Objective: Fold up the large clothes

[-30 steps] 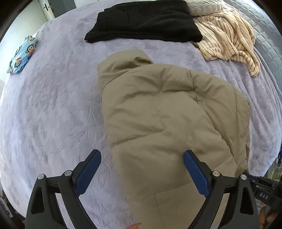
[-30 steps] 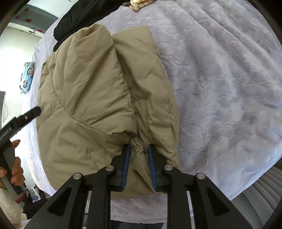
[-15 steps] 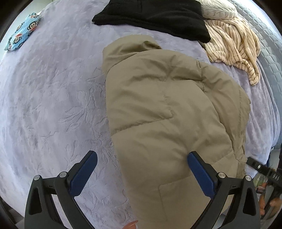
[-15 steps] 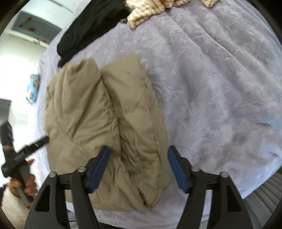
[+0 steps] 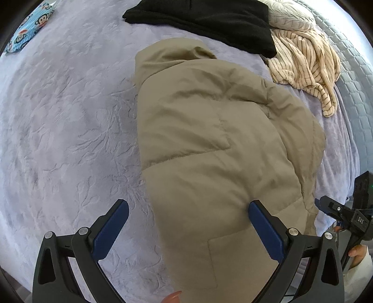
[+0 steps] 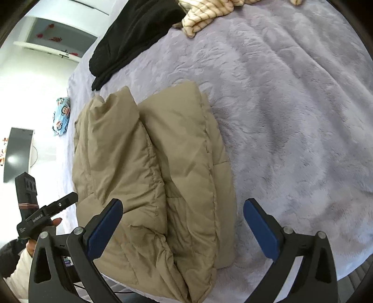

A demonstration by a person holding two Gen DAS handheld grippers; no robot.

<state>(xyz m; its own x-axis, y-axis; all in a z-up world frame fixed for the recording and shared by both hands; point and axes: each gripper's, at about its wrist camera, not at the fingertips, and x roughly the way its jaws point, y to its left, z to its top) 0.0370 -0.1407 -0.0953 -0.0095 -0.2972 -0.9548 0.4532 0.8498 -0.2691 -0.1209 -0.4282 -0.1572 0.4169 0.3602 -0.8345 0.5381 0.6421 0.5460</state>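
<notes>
A tan puffer jacket [image 5: 209, 144] lies on the lavender bed cover [image 5: 65, 130], its sides folded in lengthwise. In the right wrist view the jacket [image 6: 158, 177] shows two folded layers side by side. My left gripper [image 5: 186, 223] is open and empty, hovering over the jacket's near hem. My right gripper [image 6: 181, 223] is open and empty above the jacket's near end, and it also shows at the right edge of the left wrist view [image 5: 340, 214]. The left gripper appears at the left edge of the right wrist view [image 6: 49, 209].
A black garment [image 5: 205, 21], a striped cream garment [image 5: 305, 58] and a pale knitted one [image 5: 289, 14] lie at the far side of the bed. A blue cartoon cloth [image 5: 30, 25] lies far left. The bed edge runs close below the jacket [image 6: 268, 286].
My right gripper let go of the jacket's fold, opened wide and pulled back. My left gripper stayed open and moved slightly closer over the jacket.
</notes>
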